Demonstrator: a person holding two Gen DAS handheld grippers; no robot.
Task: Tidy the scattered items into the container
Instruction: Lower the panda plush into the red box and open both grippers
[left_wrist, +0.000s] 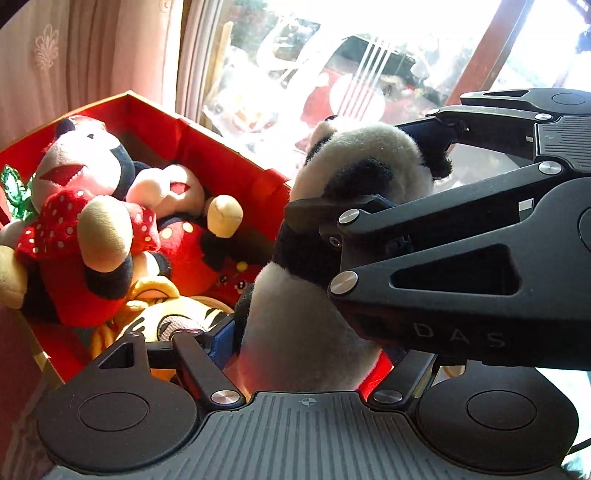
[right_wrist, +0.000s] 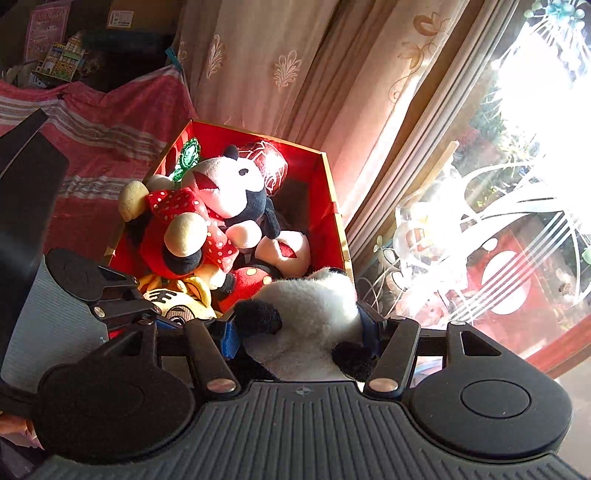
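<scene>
A black-and-white panda plush (left_wrist: 325, 258) is held upright at the near right corner of an open red box (left_wrist: 229, 155). My left gripper (left_wrist: 306, 347) is shut on its lower body. My right gripper (left_wrist: 369, 166) comes in from the right and is shut on its head. In the right wrist view the panda's head (right_wrist: 306, 332) sits between my right gripper's (right_wrist: 301, 332) blue pads, with the left gripper's finger (right_wrist: 122, 295) at the lower left. The box (right_wrist: 328, 206) holds two Minnie Mouse plushes (left_wrist: 85, 206) (left_wrist: 181, 206) and a yellow striped plush (left_wrist: 166, 321).
A pale patterned curtain (right_wrist: 266, 62) hangs behind the box. A glass window (right_wrist: 498, 221) with etched lines is to the right. A red striped cloth (right_wrist: 103, 125) covers furniture left of the box. A green shiny ornament (right_wrist: 188, 155) sticks out of the box.
</scene>
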